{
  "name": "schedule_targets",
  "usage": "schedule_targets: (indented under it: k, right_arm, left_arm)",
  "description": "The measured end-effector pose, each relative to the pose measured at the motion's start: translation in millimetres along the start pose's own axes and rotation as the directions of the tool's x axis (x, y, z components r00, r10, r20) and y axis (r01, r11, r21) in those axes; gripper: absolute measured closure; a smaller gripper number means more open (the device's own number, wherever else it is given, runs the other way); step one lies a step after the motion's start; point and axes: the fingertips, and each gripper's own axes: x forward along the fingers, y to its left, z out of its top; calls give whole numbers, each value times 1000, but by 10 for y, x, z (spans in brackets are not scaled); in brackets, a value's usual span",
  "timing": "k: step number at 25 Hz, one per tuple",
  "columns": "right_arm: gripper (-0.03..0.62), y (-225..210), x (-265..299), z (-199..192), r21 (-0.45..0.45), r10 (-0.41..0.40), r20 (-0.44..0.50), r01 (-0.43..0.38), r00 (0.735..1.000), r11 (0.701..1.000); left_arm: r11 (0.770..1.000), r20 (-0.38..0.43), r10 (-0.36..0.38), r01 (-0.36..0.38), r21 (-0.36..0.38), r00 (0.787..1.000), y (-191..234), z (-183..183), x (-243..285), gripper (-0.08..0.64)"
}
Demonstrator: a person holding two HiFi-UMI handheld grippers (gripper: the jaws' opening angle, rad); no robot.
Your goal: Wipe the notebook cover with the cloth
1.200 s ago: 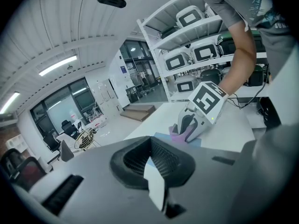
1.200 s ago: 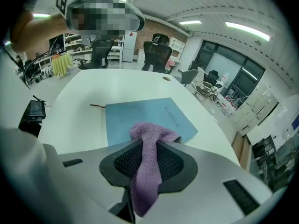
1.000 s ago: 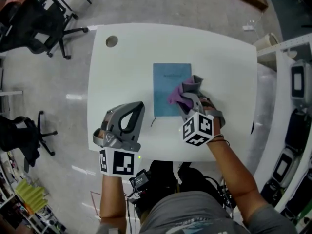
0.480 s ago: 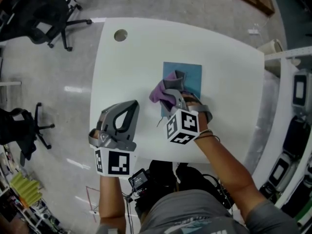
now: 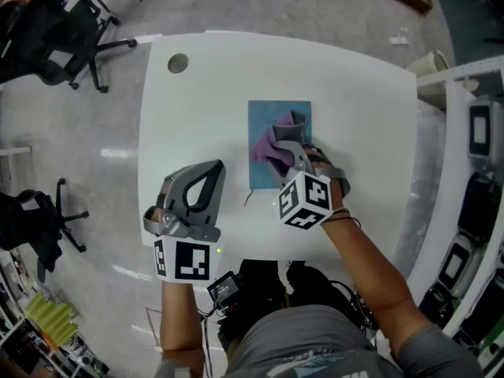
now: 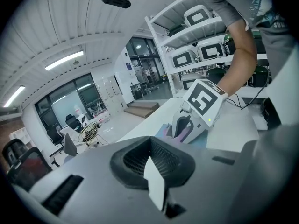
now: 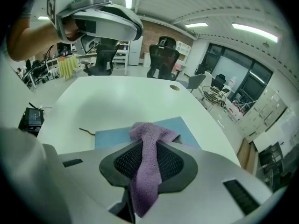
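**Head view.** White table (image 5: 354,93), with a round hole (image 5: 177,63) at its far left corner. Blue notebook (image 5: 264,110), closed and flat at mid-table, with a thin ribbon (image 5: 246,198) trailing off its near left corner. Right gripper (image 5: 293,126) over the notebook, with the purple cloth (image 5: 266,146) bunched under its tip on the cover. Left gripper (image 5: 214,170) at near left, well apart from the notebook. Office chairs (image 5: 55,42) on the floor at far left.

**Left gripper view.** Shows what the head view does not: this claw's jaws are closed together with nothing between them. Beyond them are the right gripper and cloth on the notebook, and shelving (image 6: 201,50) holding white cases.

**Right gripper view.** Only here is the grip plain: the jaws are set narrow and clamp a strip of the cloth. The cloth runs forward onto the cover, with blue showing on either side of it.
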Motion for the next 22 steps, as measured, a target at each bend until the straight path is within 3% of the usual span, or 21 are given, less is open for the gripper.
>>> schedule_targets:
  k: [11,22]
  right_arm:
    - [485,-399,-305,-630,115,-73,-57,79,996,990]
    - [485,-463,-240,-596,82,-62,-72,68,995,994]
  left_arm:
    - [994,43,-98,95,55,994,-205,378,452,558]
    - [996,29,-88,87,36,996,-171,283,495,558]
